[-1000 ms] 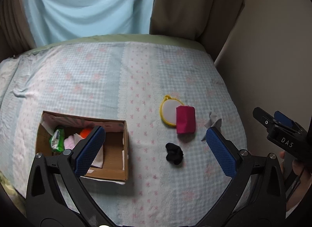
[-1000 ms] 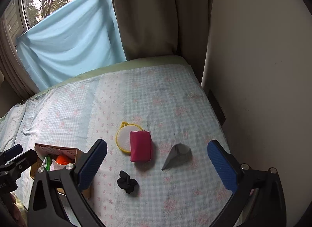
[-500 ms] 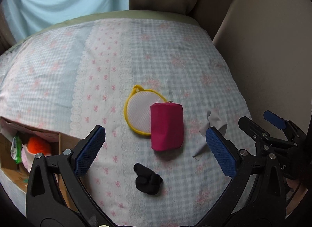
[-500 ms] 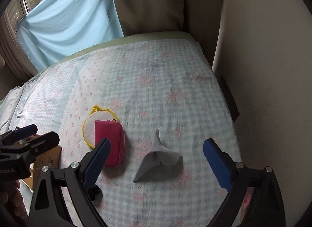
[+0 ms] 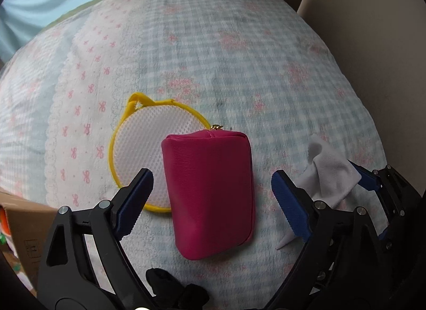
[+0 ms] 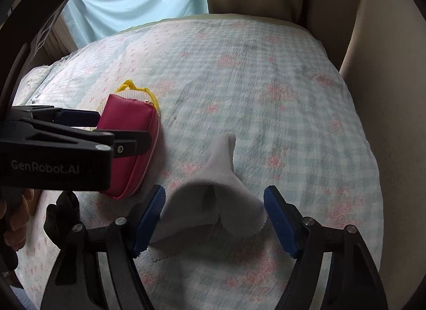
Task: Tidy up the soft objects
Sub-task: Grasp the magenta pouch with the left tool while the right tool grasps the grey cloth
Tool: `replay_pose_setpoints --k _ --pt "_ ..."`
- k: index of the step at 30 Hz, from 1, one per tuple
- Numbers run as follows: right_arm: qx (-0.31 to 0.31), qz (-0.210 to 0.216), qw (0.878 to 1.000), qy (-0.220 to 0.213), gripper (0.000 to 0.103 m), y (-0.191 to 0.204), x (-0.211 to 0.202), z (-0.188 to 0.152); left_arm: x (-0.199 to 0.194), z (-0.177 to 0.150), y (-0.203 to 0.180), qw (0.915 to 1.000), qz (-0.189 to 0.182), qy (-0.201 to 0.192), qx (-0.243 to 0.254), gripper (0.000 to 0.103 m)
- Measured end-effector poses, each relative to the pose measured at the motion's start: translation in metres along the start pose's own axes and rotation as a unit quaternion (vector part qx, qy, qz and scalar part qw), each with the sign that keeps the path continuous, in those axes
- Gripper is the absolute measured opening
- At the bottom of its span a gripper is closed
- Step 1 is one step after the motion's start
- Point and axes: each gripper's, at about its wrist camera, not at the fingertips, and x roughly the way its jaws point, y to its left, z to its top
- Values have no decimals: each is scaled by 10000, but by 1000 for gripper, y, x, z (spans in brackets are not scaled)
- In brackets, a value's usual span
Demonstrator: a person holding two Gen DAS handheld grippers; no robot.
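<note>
With both tools spread apart, the soft, padded pink pouch (image 5: pixel 210 192) on the bed (image 5: pixel 239 70) is being straddled by the left tool (image 5: pixel 213 192) for a mid-body pinch, while the limp, light grey cloth (image 6: pixel 213 203) beside it is being bracketed at its raised fold by the right tool (image 6: pixel 214 212).

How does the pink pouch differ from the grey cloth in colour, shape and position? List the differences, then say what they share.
The pink pouch is bright magenta; the grey cloth is pale grey. The pouch is a firm, padded block with a zip; the cloth is thin, crumpled into a peak. The pouch overlaps the yellow-rimmed mesh bag; the cloth lies alone on the bedspread. Shared: each sits between the open fingers of a claw, the left claw and the right claw.
</note>
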Motion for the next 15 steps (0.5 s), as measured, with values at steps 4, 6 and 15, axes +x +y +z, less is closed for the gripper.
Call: replay_pose_setpoints --k 4,6,15 --pt "-56 80 9999 53 56 -1 10 -5 15 -4 -10 9995 203 63 228 84" --pt "-120 66 9999 60 44 -1 12 -7 19 -5 -12 9989 341 79 314 71" --pt "-195 -26 9998 7 16 2 9 -2 10 -7 -13 9986 281 -15 446 46"
